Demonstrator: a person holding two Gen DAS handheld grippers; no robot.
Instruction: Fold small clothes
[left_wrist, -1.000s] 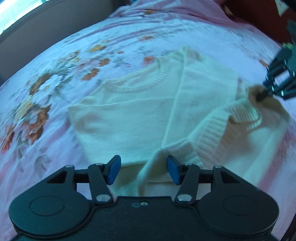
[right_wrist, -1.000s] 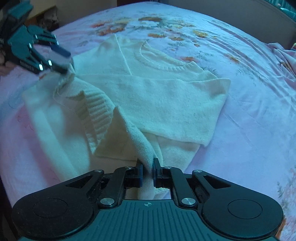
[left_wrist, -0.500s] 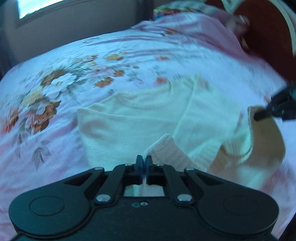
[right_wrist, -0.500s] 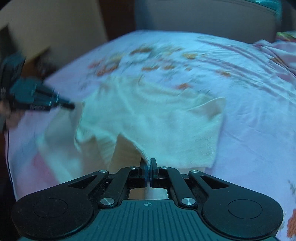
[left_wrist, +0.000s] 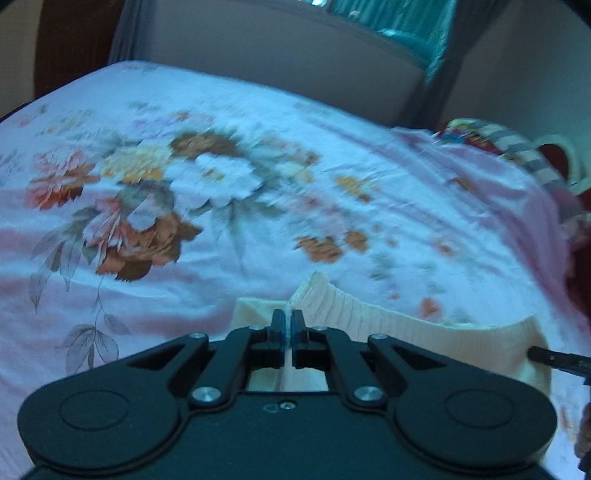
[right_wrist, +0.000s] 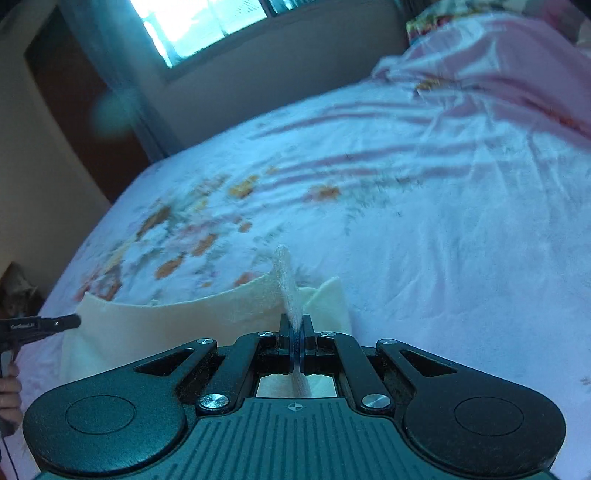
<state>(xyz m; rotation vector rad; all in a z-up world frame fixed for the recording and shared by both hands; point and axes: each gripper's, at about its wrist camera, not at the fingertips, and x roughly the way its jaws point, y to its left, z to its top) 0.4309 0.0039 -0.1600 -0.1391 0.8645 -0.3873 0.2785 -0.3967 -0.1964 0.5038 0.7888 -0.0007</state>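
1. The left gripper (left_wrist: 288, 325) is seen with its jaws pressed together on a ribbed edge of the cream sweater (left_wrist: 388, 317), a thin strip of knit being pinched between the blue pads.
2. The right gripper (right_wrist: 296, 328) is likewise closed down on the sweater (right_wrist: 177, 325), with a fuzzy fold of the fabric standing up between its fingers.
3. In the left wrist view, the tip of the right gripper (left_wrist: 532, 355) is seen at the far right, clamped on the other end of the same ribbed edge.
4. In the right wrist view, the tip of the left gripper (right_wrist: 72, 322) is seen at the far left, meeting the corner of the cream fabric, and part of a hand (right_wrist: 9, 400) is visible below it.
5. The sweater is held up between the two grippers, its edge stretched from one to the other just above the bed; how much of it rests on the sheet below cannot be told.
6. A pale pink floral bedsheet (left_wrist: 221, 206) is spread beyond the sweater, with large orange and white flowers printed on it.
7. In the right wrist view, the bedsheet (right_wrist: 424, 221) is creased in long folds, and a bright window (right_wrist: 199, 26) is set in the wall behind the bed.
8. A patterned pillow (left_wrist: 495, 142) is seen at the far right edge of the bed in the left wrist view.
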